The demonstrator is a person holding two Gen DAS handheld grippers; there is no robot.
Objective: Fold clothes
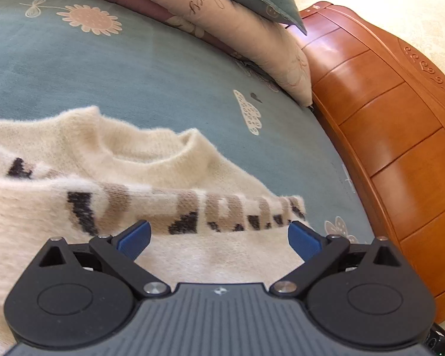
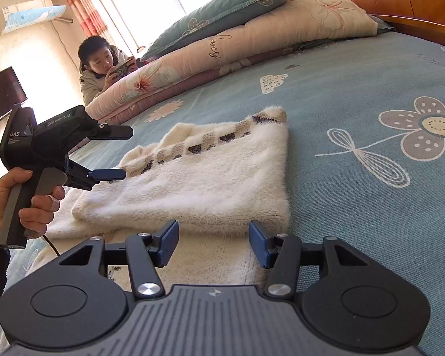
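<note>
A fluffy cream sweater with a brown-and-black pattern band lies folded on the blue flowered bed sheet. In the left wrist view the sweater fills the lower left, with its round collar facing away. My left gripper is open over the pattern band, with nothing between its blue pads. The right wrist view shows the left gripper from the side, held by a hand, its lower finger at the sweater's left edge. My right gripper stands open above the sweater's near edge, its pads apart from the fabric.
Stacked pillows and a rolled quilt line the far side of the bed. An orange wooden headboard runs along the right. A person leans on the quilt with a phone. A dark TV screen is at far left.
</note>
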